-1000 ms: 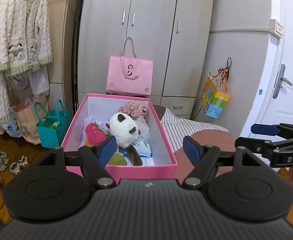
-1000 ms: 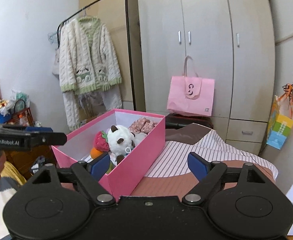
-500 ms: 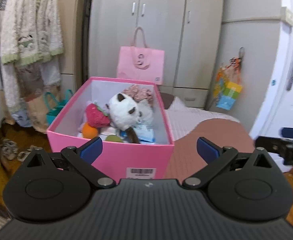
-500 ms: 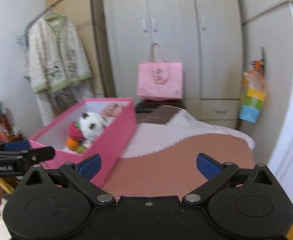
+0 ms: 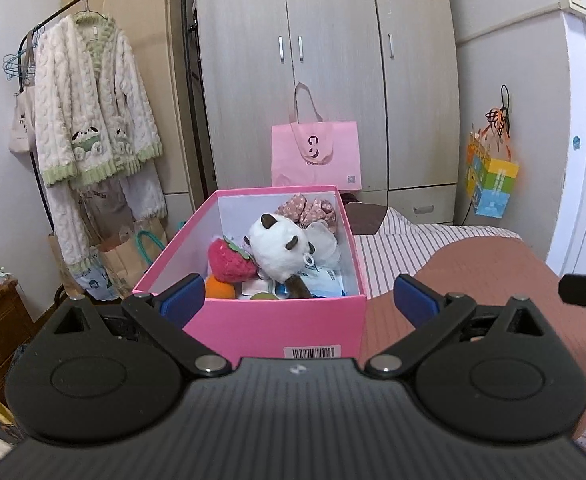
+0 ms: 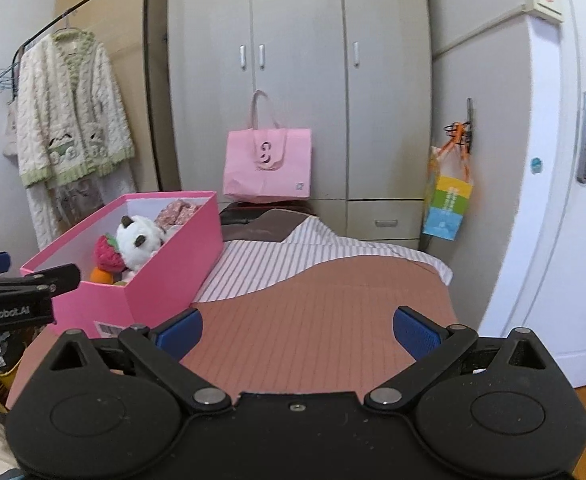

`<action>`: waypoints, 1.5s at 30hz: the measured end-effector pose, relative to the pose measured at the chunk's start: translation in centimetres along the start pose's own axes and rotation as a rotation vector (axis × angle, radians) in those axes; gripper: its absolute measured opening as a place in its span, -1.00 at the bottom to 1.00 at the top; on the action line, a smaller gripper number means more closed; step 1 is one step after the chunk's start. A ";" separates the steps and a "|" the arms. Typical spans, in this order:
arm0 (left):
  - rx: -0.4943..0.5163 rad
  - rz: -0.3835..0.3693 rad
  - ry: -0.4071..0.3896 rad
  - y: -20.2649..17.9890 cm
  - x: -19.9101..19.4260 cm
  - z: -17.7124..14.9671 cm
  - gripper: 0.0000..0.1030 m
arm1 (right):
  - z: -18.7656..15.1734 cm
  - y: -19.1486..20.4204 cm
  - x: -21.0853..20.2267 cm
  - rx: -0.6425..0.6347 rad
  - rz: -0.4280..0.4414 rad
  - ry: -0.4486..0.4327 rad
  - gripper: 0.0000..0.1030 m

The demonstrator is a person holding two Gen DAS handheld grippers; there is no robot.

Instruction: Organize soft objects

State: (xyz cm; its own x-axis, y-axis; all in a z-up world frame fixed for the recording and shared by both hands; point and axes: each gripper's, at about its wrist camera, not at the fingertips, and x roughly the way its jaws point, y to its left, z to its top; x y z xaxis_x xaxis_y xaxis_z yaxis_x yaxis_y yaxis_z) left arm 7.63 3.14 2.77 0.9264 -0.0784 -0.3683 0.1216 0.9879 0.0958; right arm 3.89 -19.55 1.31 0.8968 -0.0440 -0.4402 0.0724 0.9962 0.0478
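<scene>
A pink box (image 5: 277,324) stands on the bed and holds a white plush panda (image 5: 279,246), a red plush strawberry (image 5: 229,262), an orange ball (image 5: 219,290) and a floral cloth (image 5: 307,210). My left gripper (image 5: 299,298) is open and empty, held just in front of the box's near wall. My right gripper (image 6: 297,330) is open and empty over the brown bedcover, to the right of the box (image 6: 165,264). The panda (image 6: 139,240) and strawberry (image 6: 107,254) also show in the right wrist view.
A brown and striped bedcover (image 6: 325,288) lies to the right of the box. A pink bag (image 5: 317,156) stands before the wardrobe (image 5: 325,60). A fleece robe (image 5: 93,108) hangs on a rack at left. A colourful bag (image 6: 447,204) hangs near the white door (image 6: 573,200).
Both grippers have pulled back from the box and opened wider. The right gripper has swung to the right, over the bedcover. The toys in the box have not moved.
</scene>
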 end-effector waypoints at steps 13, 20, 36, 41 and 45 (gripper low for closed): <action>-0.031 -0.006 0.010 0.2 -0.1 -1.1 0.98 | -0.9 0.3 -1.3 0.015 -0.014 -0.038 0.99; -0.048 -0.009 -0.012 0.7 -0.3 -1.5 0.98 | -1.3 0.5 -1.8 0.002 -0.052 -0.084 0.99; -0.021 -0.025 -0.015 0.0 -0.7 -2.1 0.98 | -2.3 1.0 -2.5 -0.045 -0.100 -0.140 0.99; -0.019 -0.020 -0.017 0.0 -0.8 -2.1 0.98 | -2.4 1.1 -2.6 -0.051 -0.114 -0.147 0.99; -0.016 -0.009 -0.012 -0.1 -0.7 -2.1 1.00 | -2.4 1.1 -2.3 -0.044 -0.118 -0.143 1.00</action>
State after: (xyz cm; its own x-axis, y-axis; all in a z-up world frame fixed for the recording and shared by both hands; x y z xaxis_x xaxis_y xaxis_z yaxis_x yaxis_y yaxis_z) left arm 6.23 3.38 1.11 0.9293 -0.0890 -0.3583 0.1246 0.9892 0.0775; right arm 0.82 -18.19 0.22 0.9364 -0.1681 -0.3080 0.1647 0.9856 -0.0373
